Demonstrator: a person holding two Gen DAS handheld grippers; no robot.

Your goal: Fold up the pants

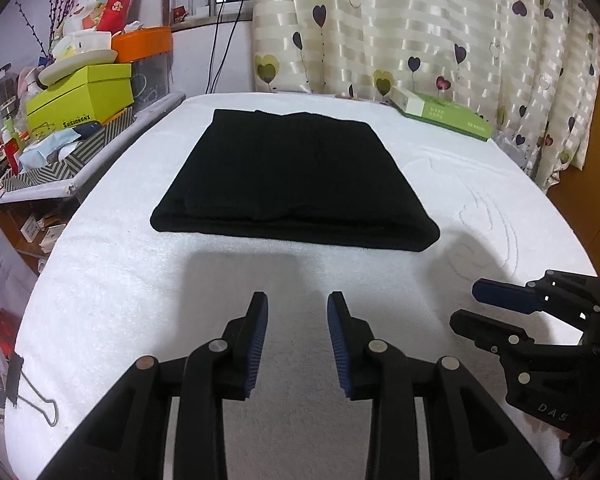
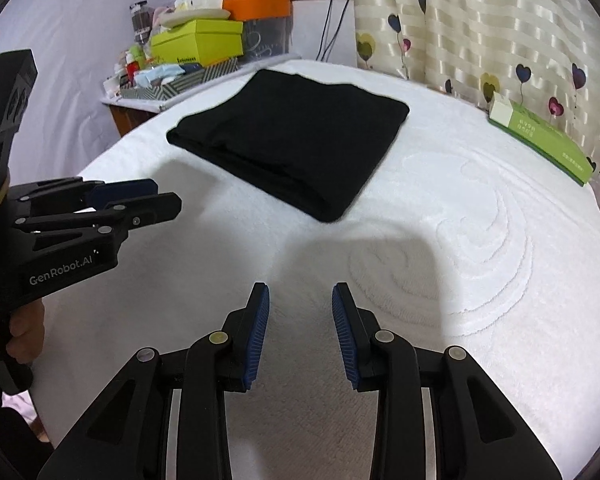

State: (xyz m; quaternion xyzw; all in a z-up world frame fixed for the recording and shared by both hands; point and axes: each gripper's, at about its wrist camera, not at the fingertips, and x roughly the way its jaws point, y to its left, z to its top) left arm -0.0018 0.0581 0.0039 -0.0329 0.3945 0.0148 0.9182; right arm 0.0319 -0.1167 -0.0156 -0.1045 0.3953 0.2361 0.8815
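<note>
The black pants (image 1: 292,176) lie folded into a flat rectangle on the white towel-covered table (image 1: 140,280), also seen in the right wrist view as a black pants stack (image 2: 296,136). My left gripper (image 1: 297,300) hovers over bare towel in front of the near folded edge, open and holding nothing. My right gripper (image 2: 300,292) is open too, over the towel to the right of the pants and short of their near corner. Each view also catches the other tool: the right gripper (image 1: 470,306) at the right edge, the left gripper (image 2: 168,196) at the left, held by a hand (image 2: 24,332).
A green flat box (image 1: 444,118) lies at the table's far right by the heart-patterned curtain (image 1: 420,20). A cluttered shelf (image 1: 60,128) with a lime box and orange tub stands to the left. A binder clip (image 1: 32,396) grips the towel's left edge.
</note>
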